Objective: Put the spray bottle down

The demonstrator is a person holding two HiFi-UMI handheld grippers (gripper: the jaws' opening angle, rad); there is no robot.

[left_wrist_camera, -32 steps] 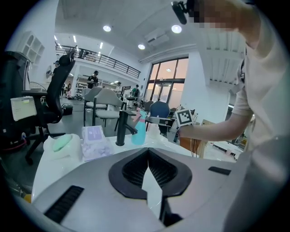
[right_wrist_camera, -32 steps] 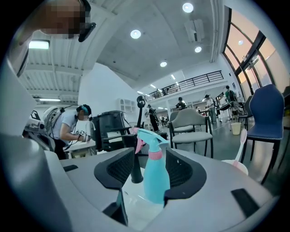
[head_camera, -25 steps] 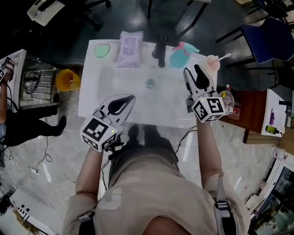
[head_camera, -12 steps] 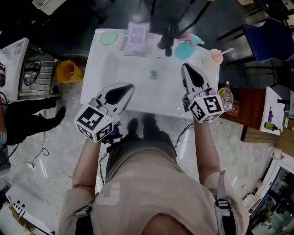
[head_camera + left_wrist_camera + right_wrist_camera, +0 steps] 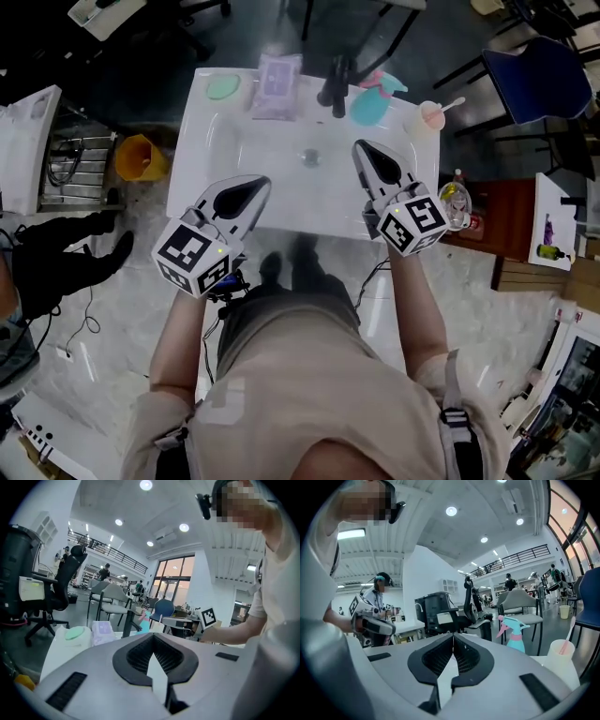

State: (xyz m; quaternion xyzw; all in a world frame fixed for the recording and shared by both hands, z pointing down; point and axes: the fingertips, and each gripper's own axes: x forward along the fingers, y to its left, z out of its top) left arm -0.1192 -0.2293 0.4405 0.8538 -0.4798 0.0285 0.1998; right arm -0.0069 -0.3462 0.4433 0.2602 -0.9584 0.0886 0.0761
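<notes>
Teal spray bottle (image 5: pixel 368 101) upright near white table's (image 5: pixel 208 150) far edge.

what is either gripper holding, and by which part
Nothing is held: the left gripper and the right gripper are both shut and empty. The spray bottle stands free on the table.

Premises: a large open-plan lab and office hall. Evidence: high ceiling with recessed round lights (image 5: pixel 146 485), a railed mezzanine (image 5: pixel 105 557) along the far wall, tall glazed windows (image 5: pixel 174 581). Polished pale floor (image 5: pixel 122 309) with loose cables (image 5: pixel 91 323). White work table (image 5: pixel 272 192), black swivel chairs (image 5: pixel 65 581), grey side chairs (image 5: pixel 520 603). A second person (image 5: pixel 377 599) at another station holds a marker-tagged device; more people stand further back
</notes>
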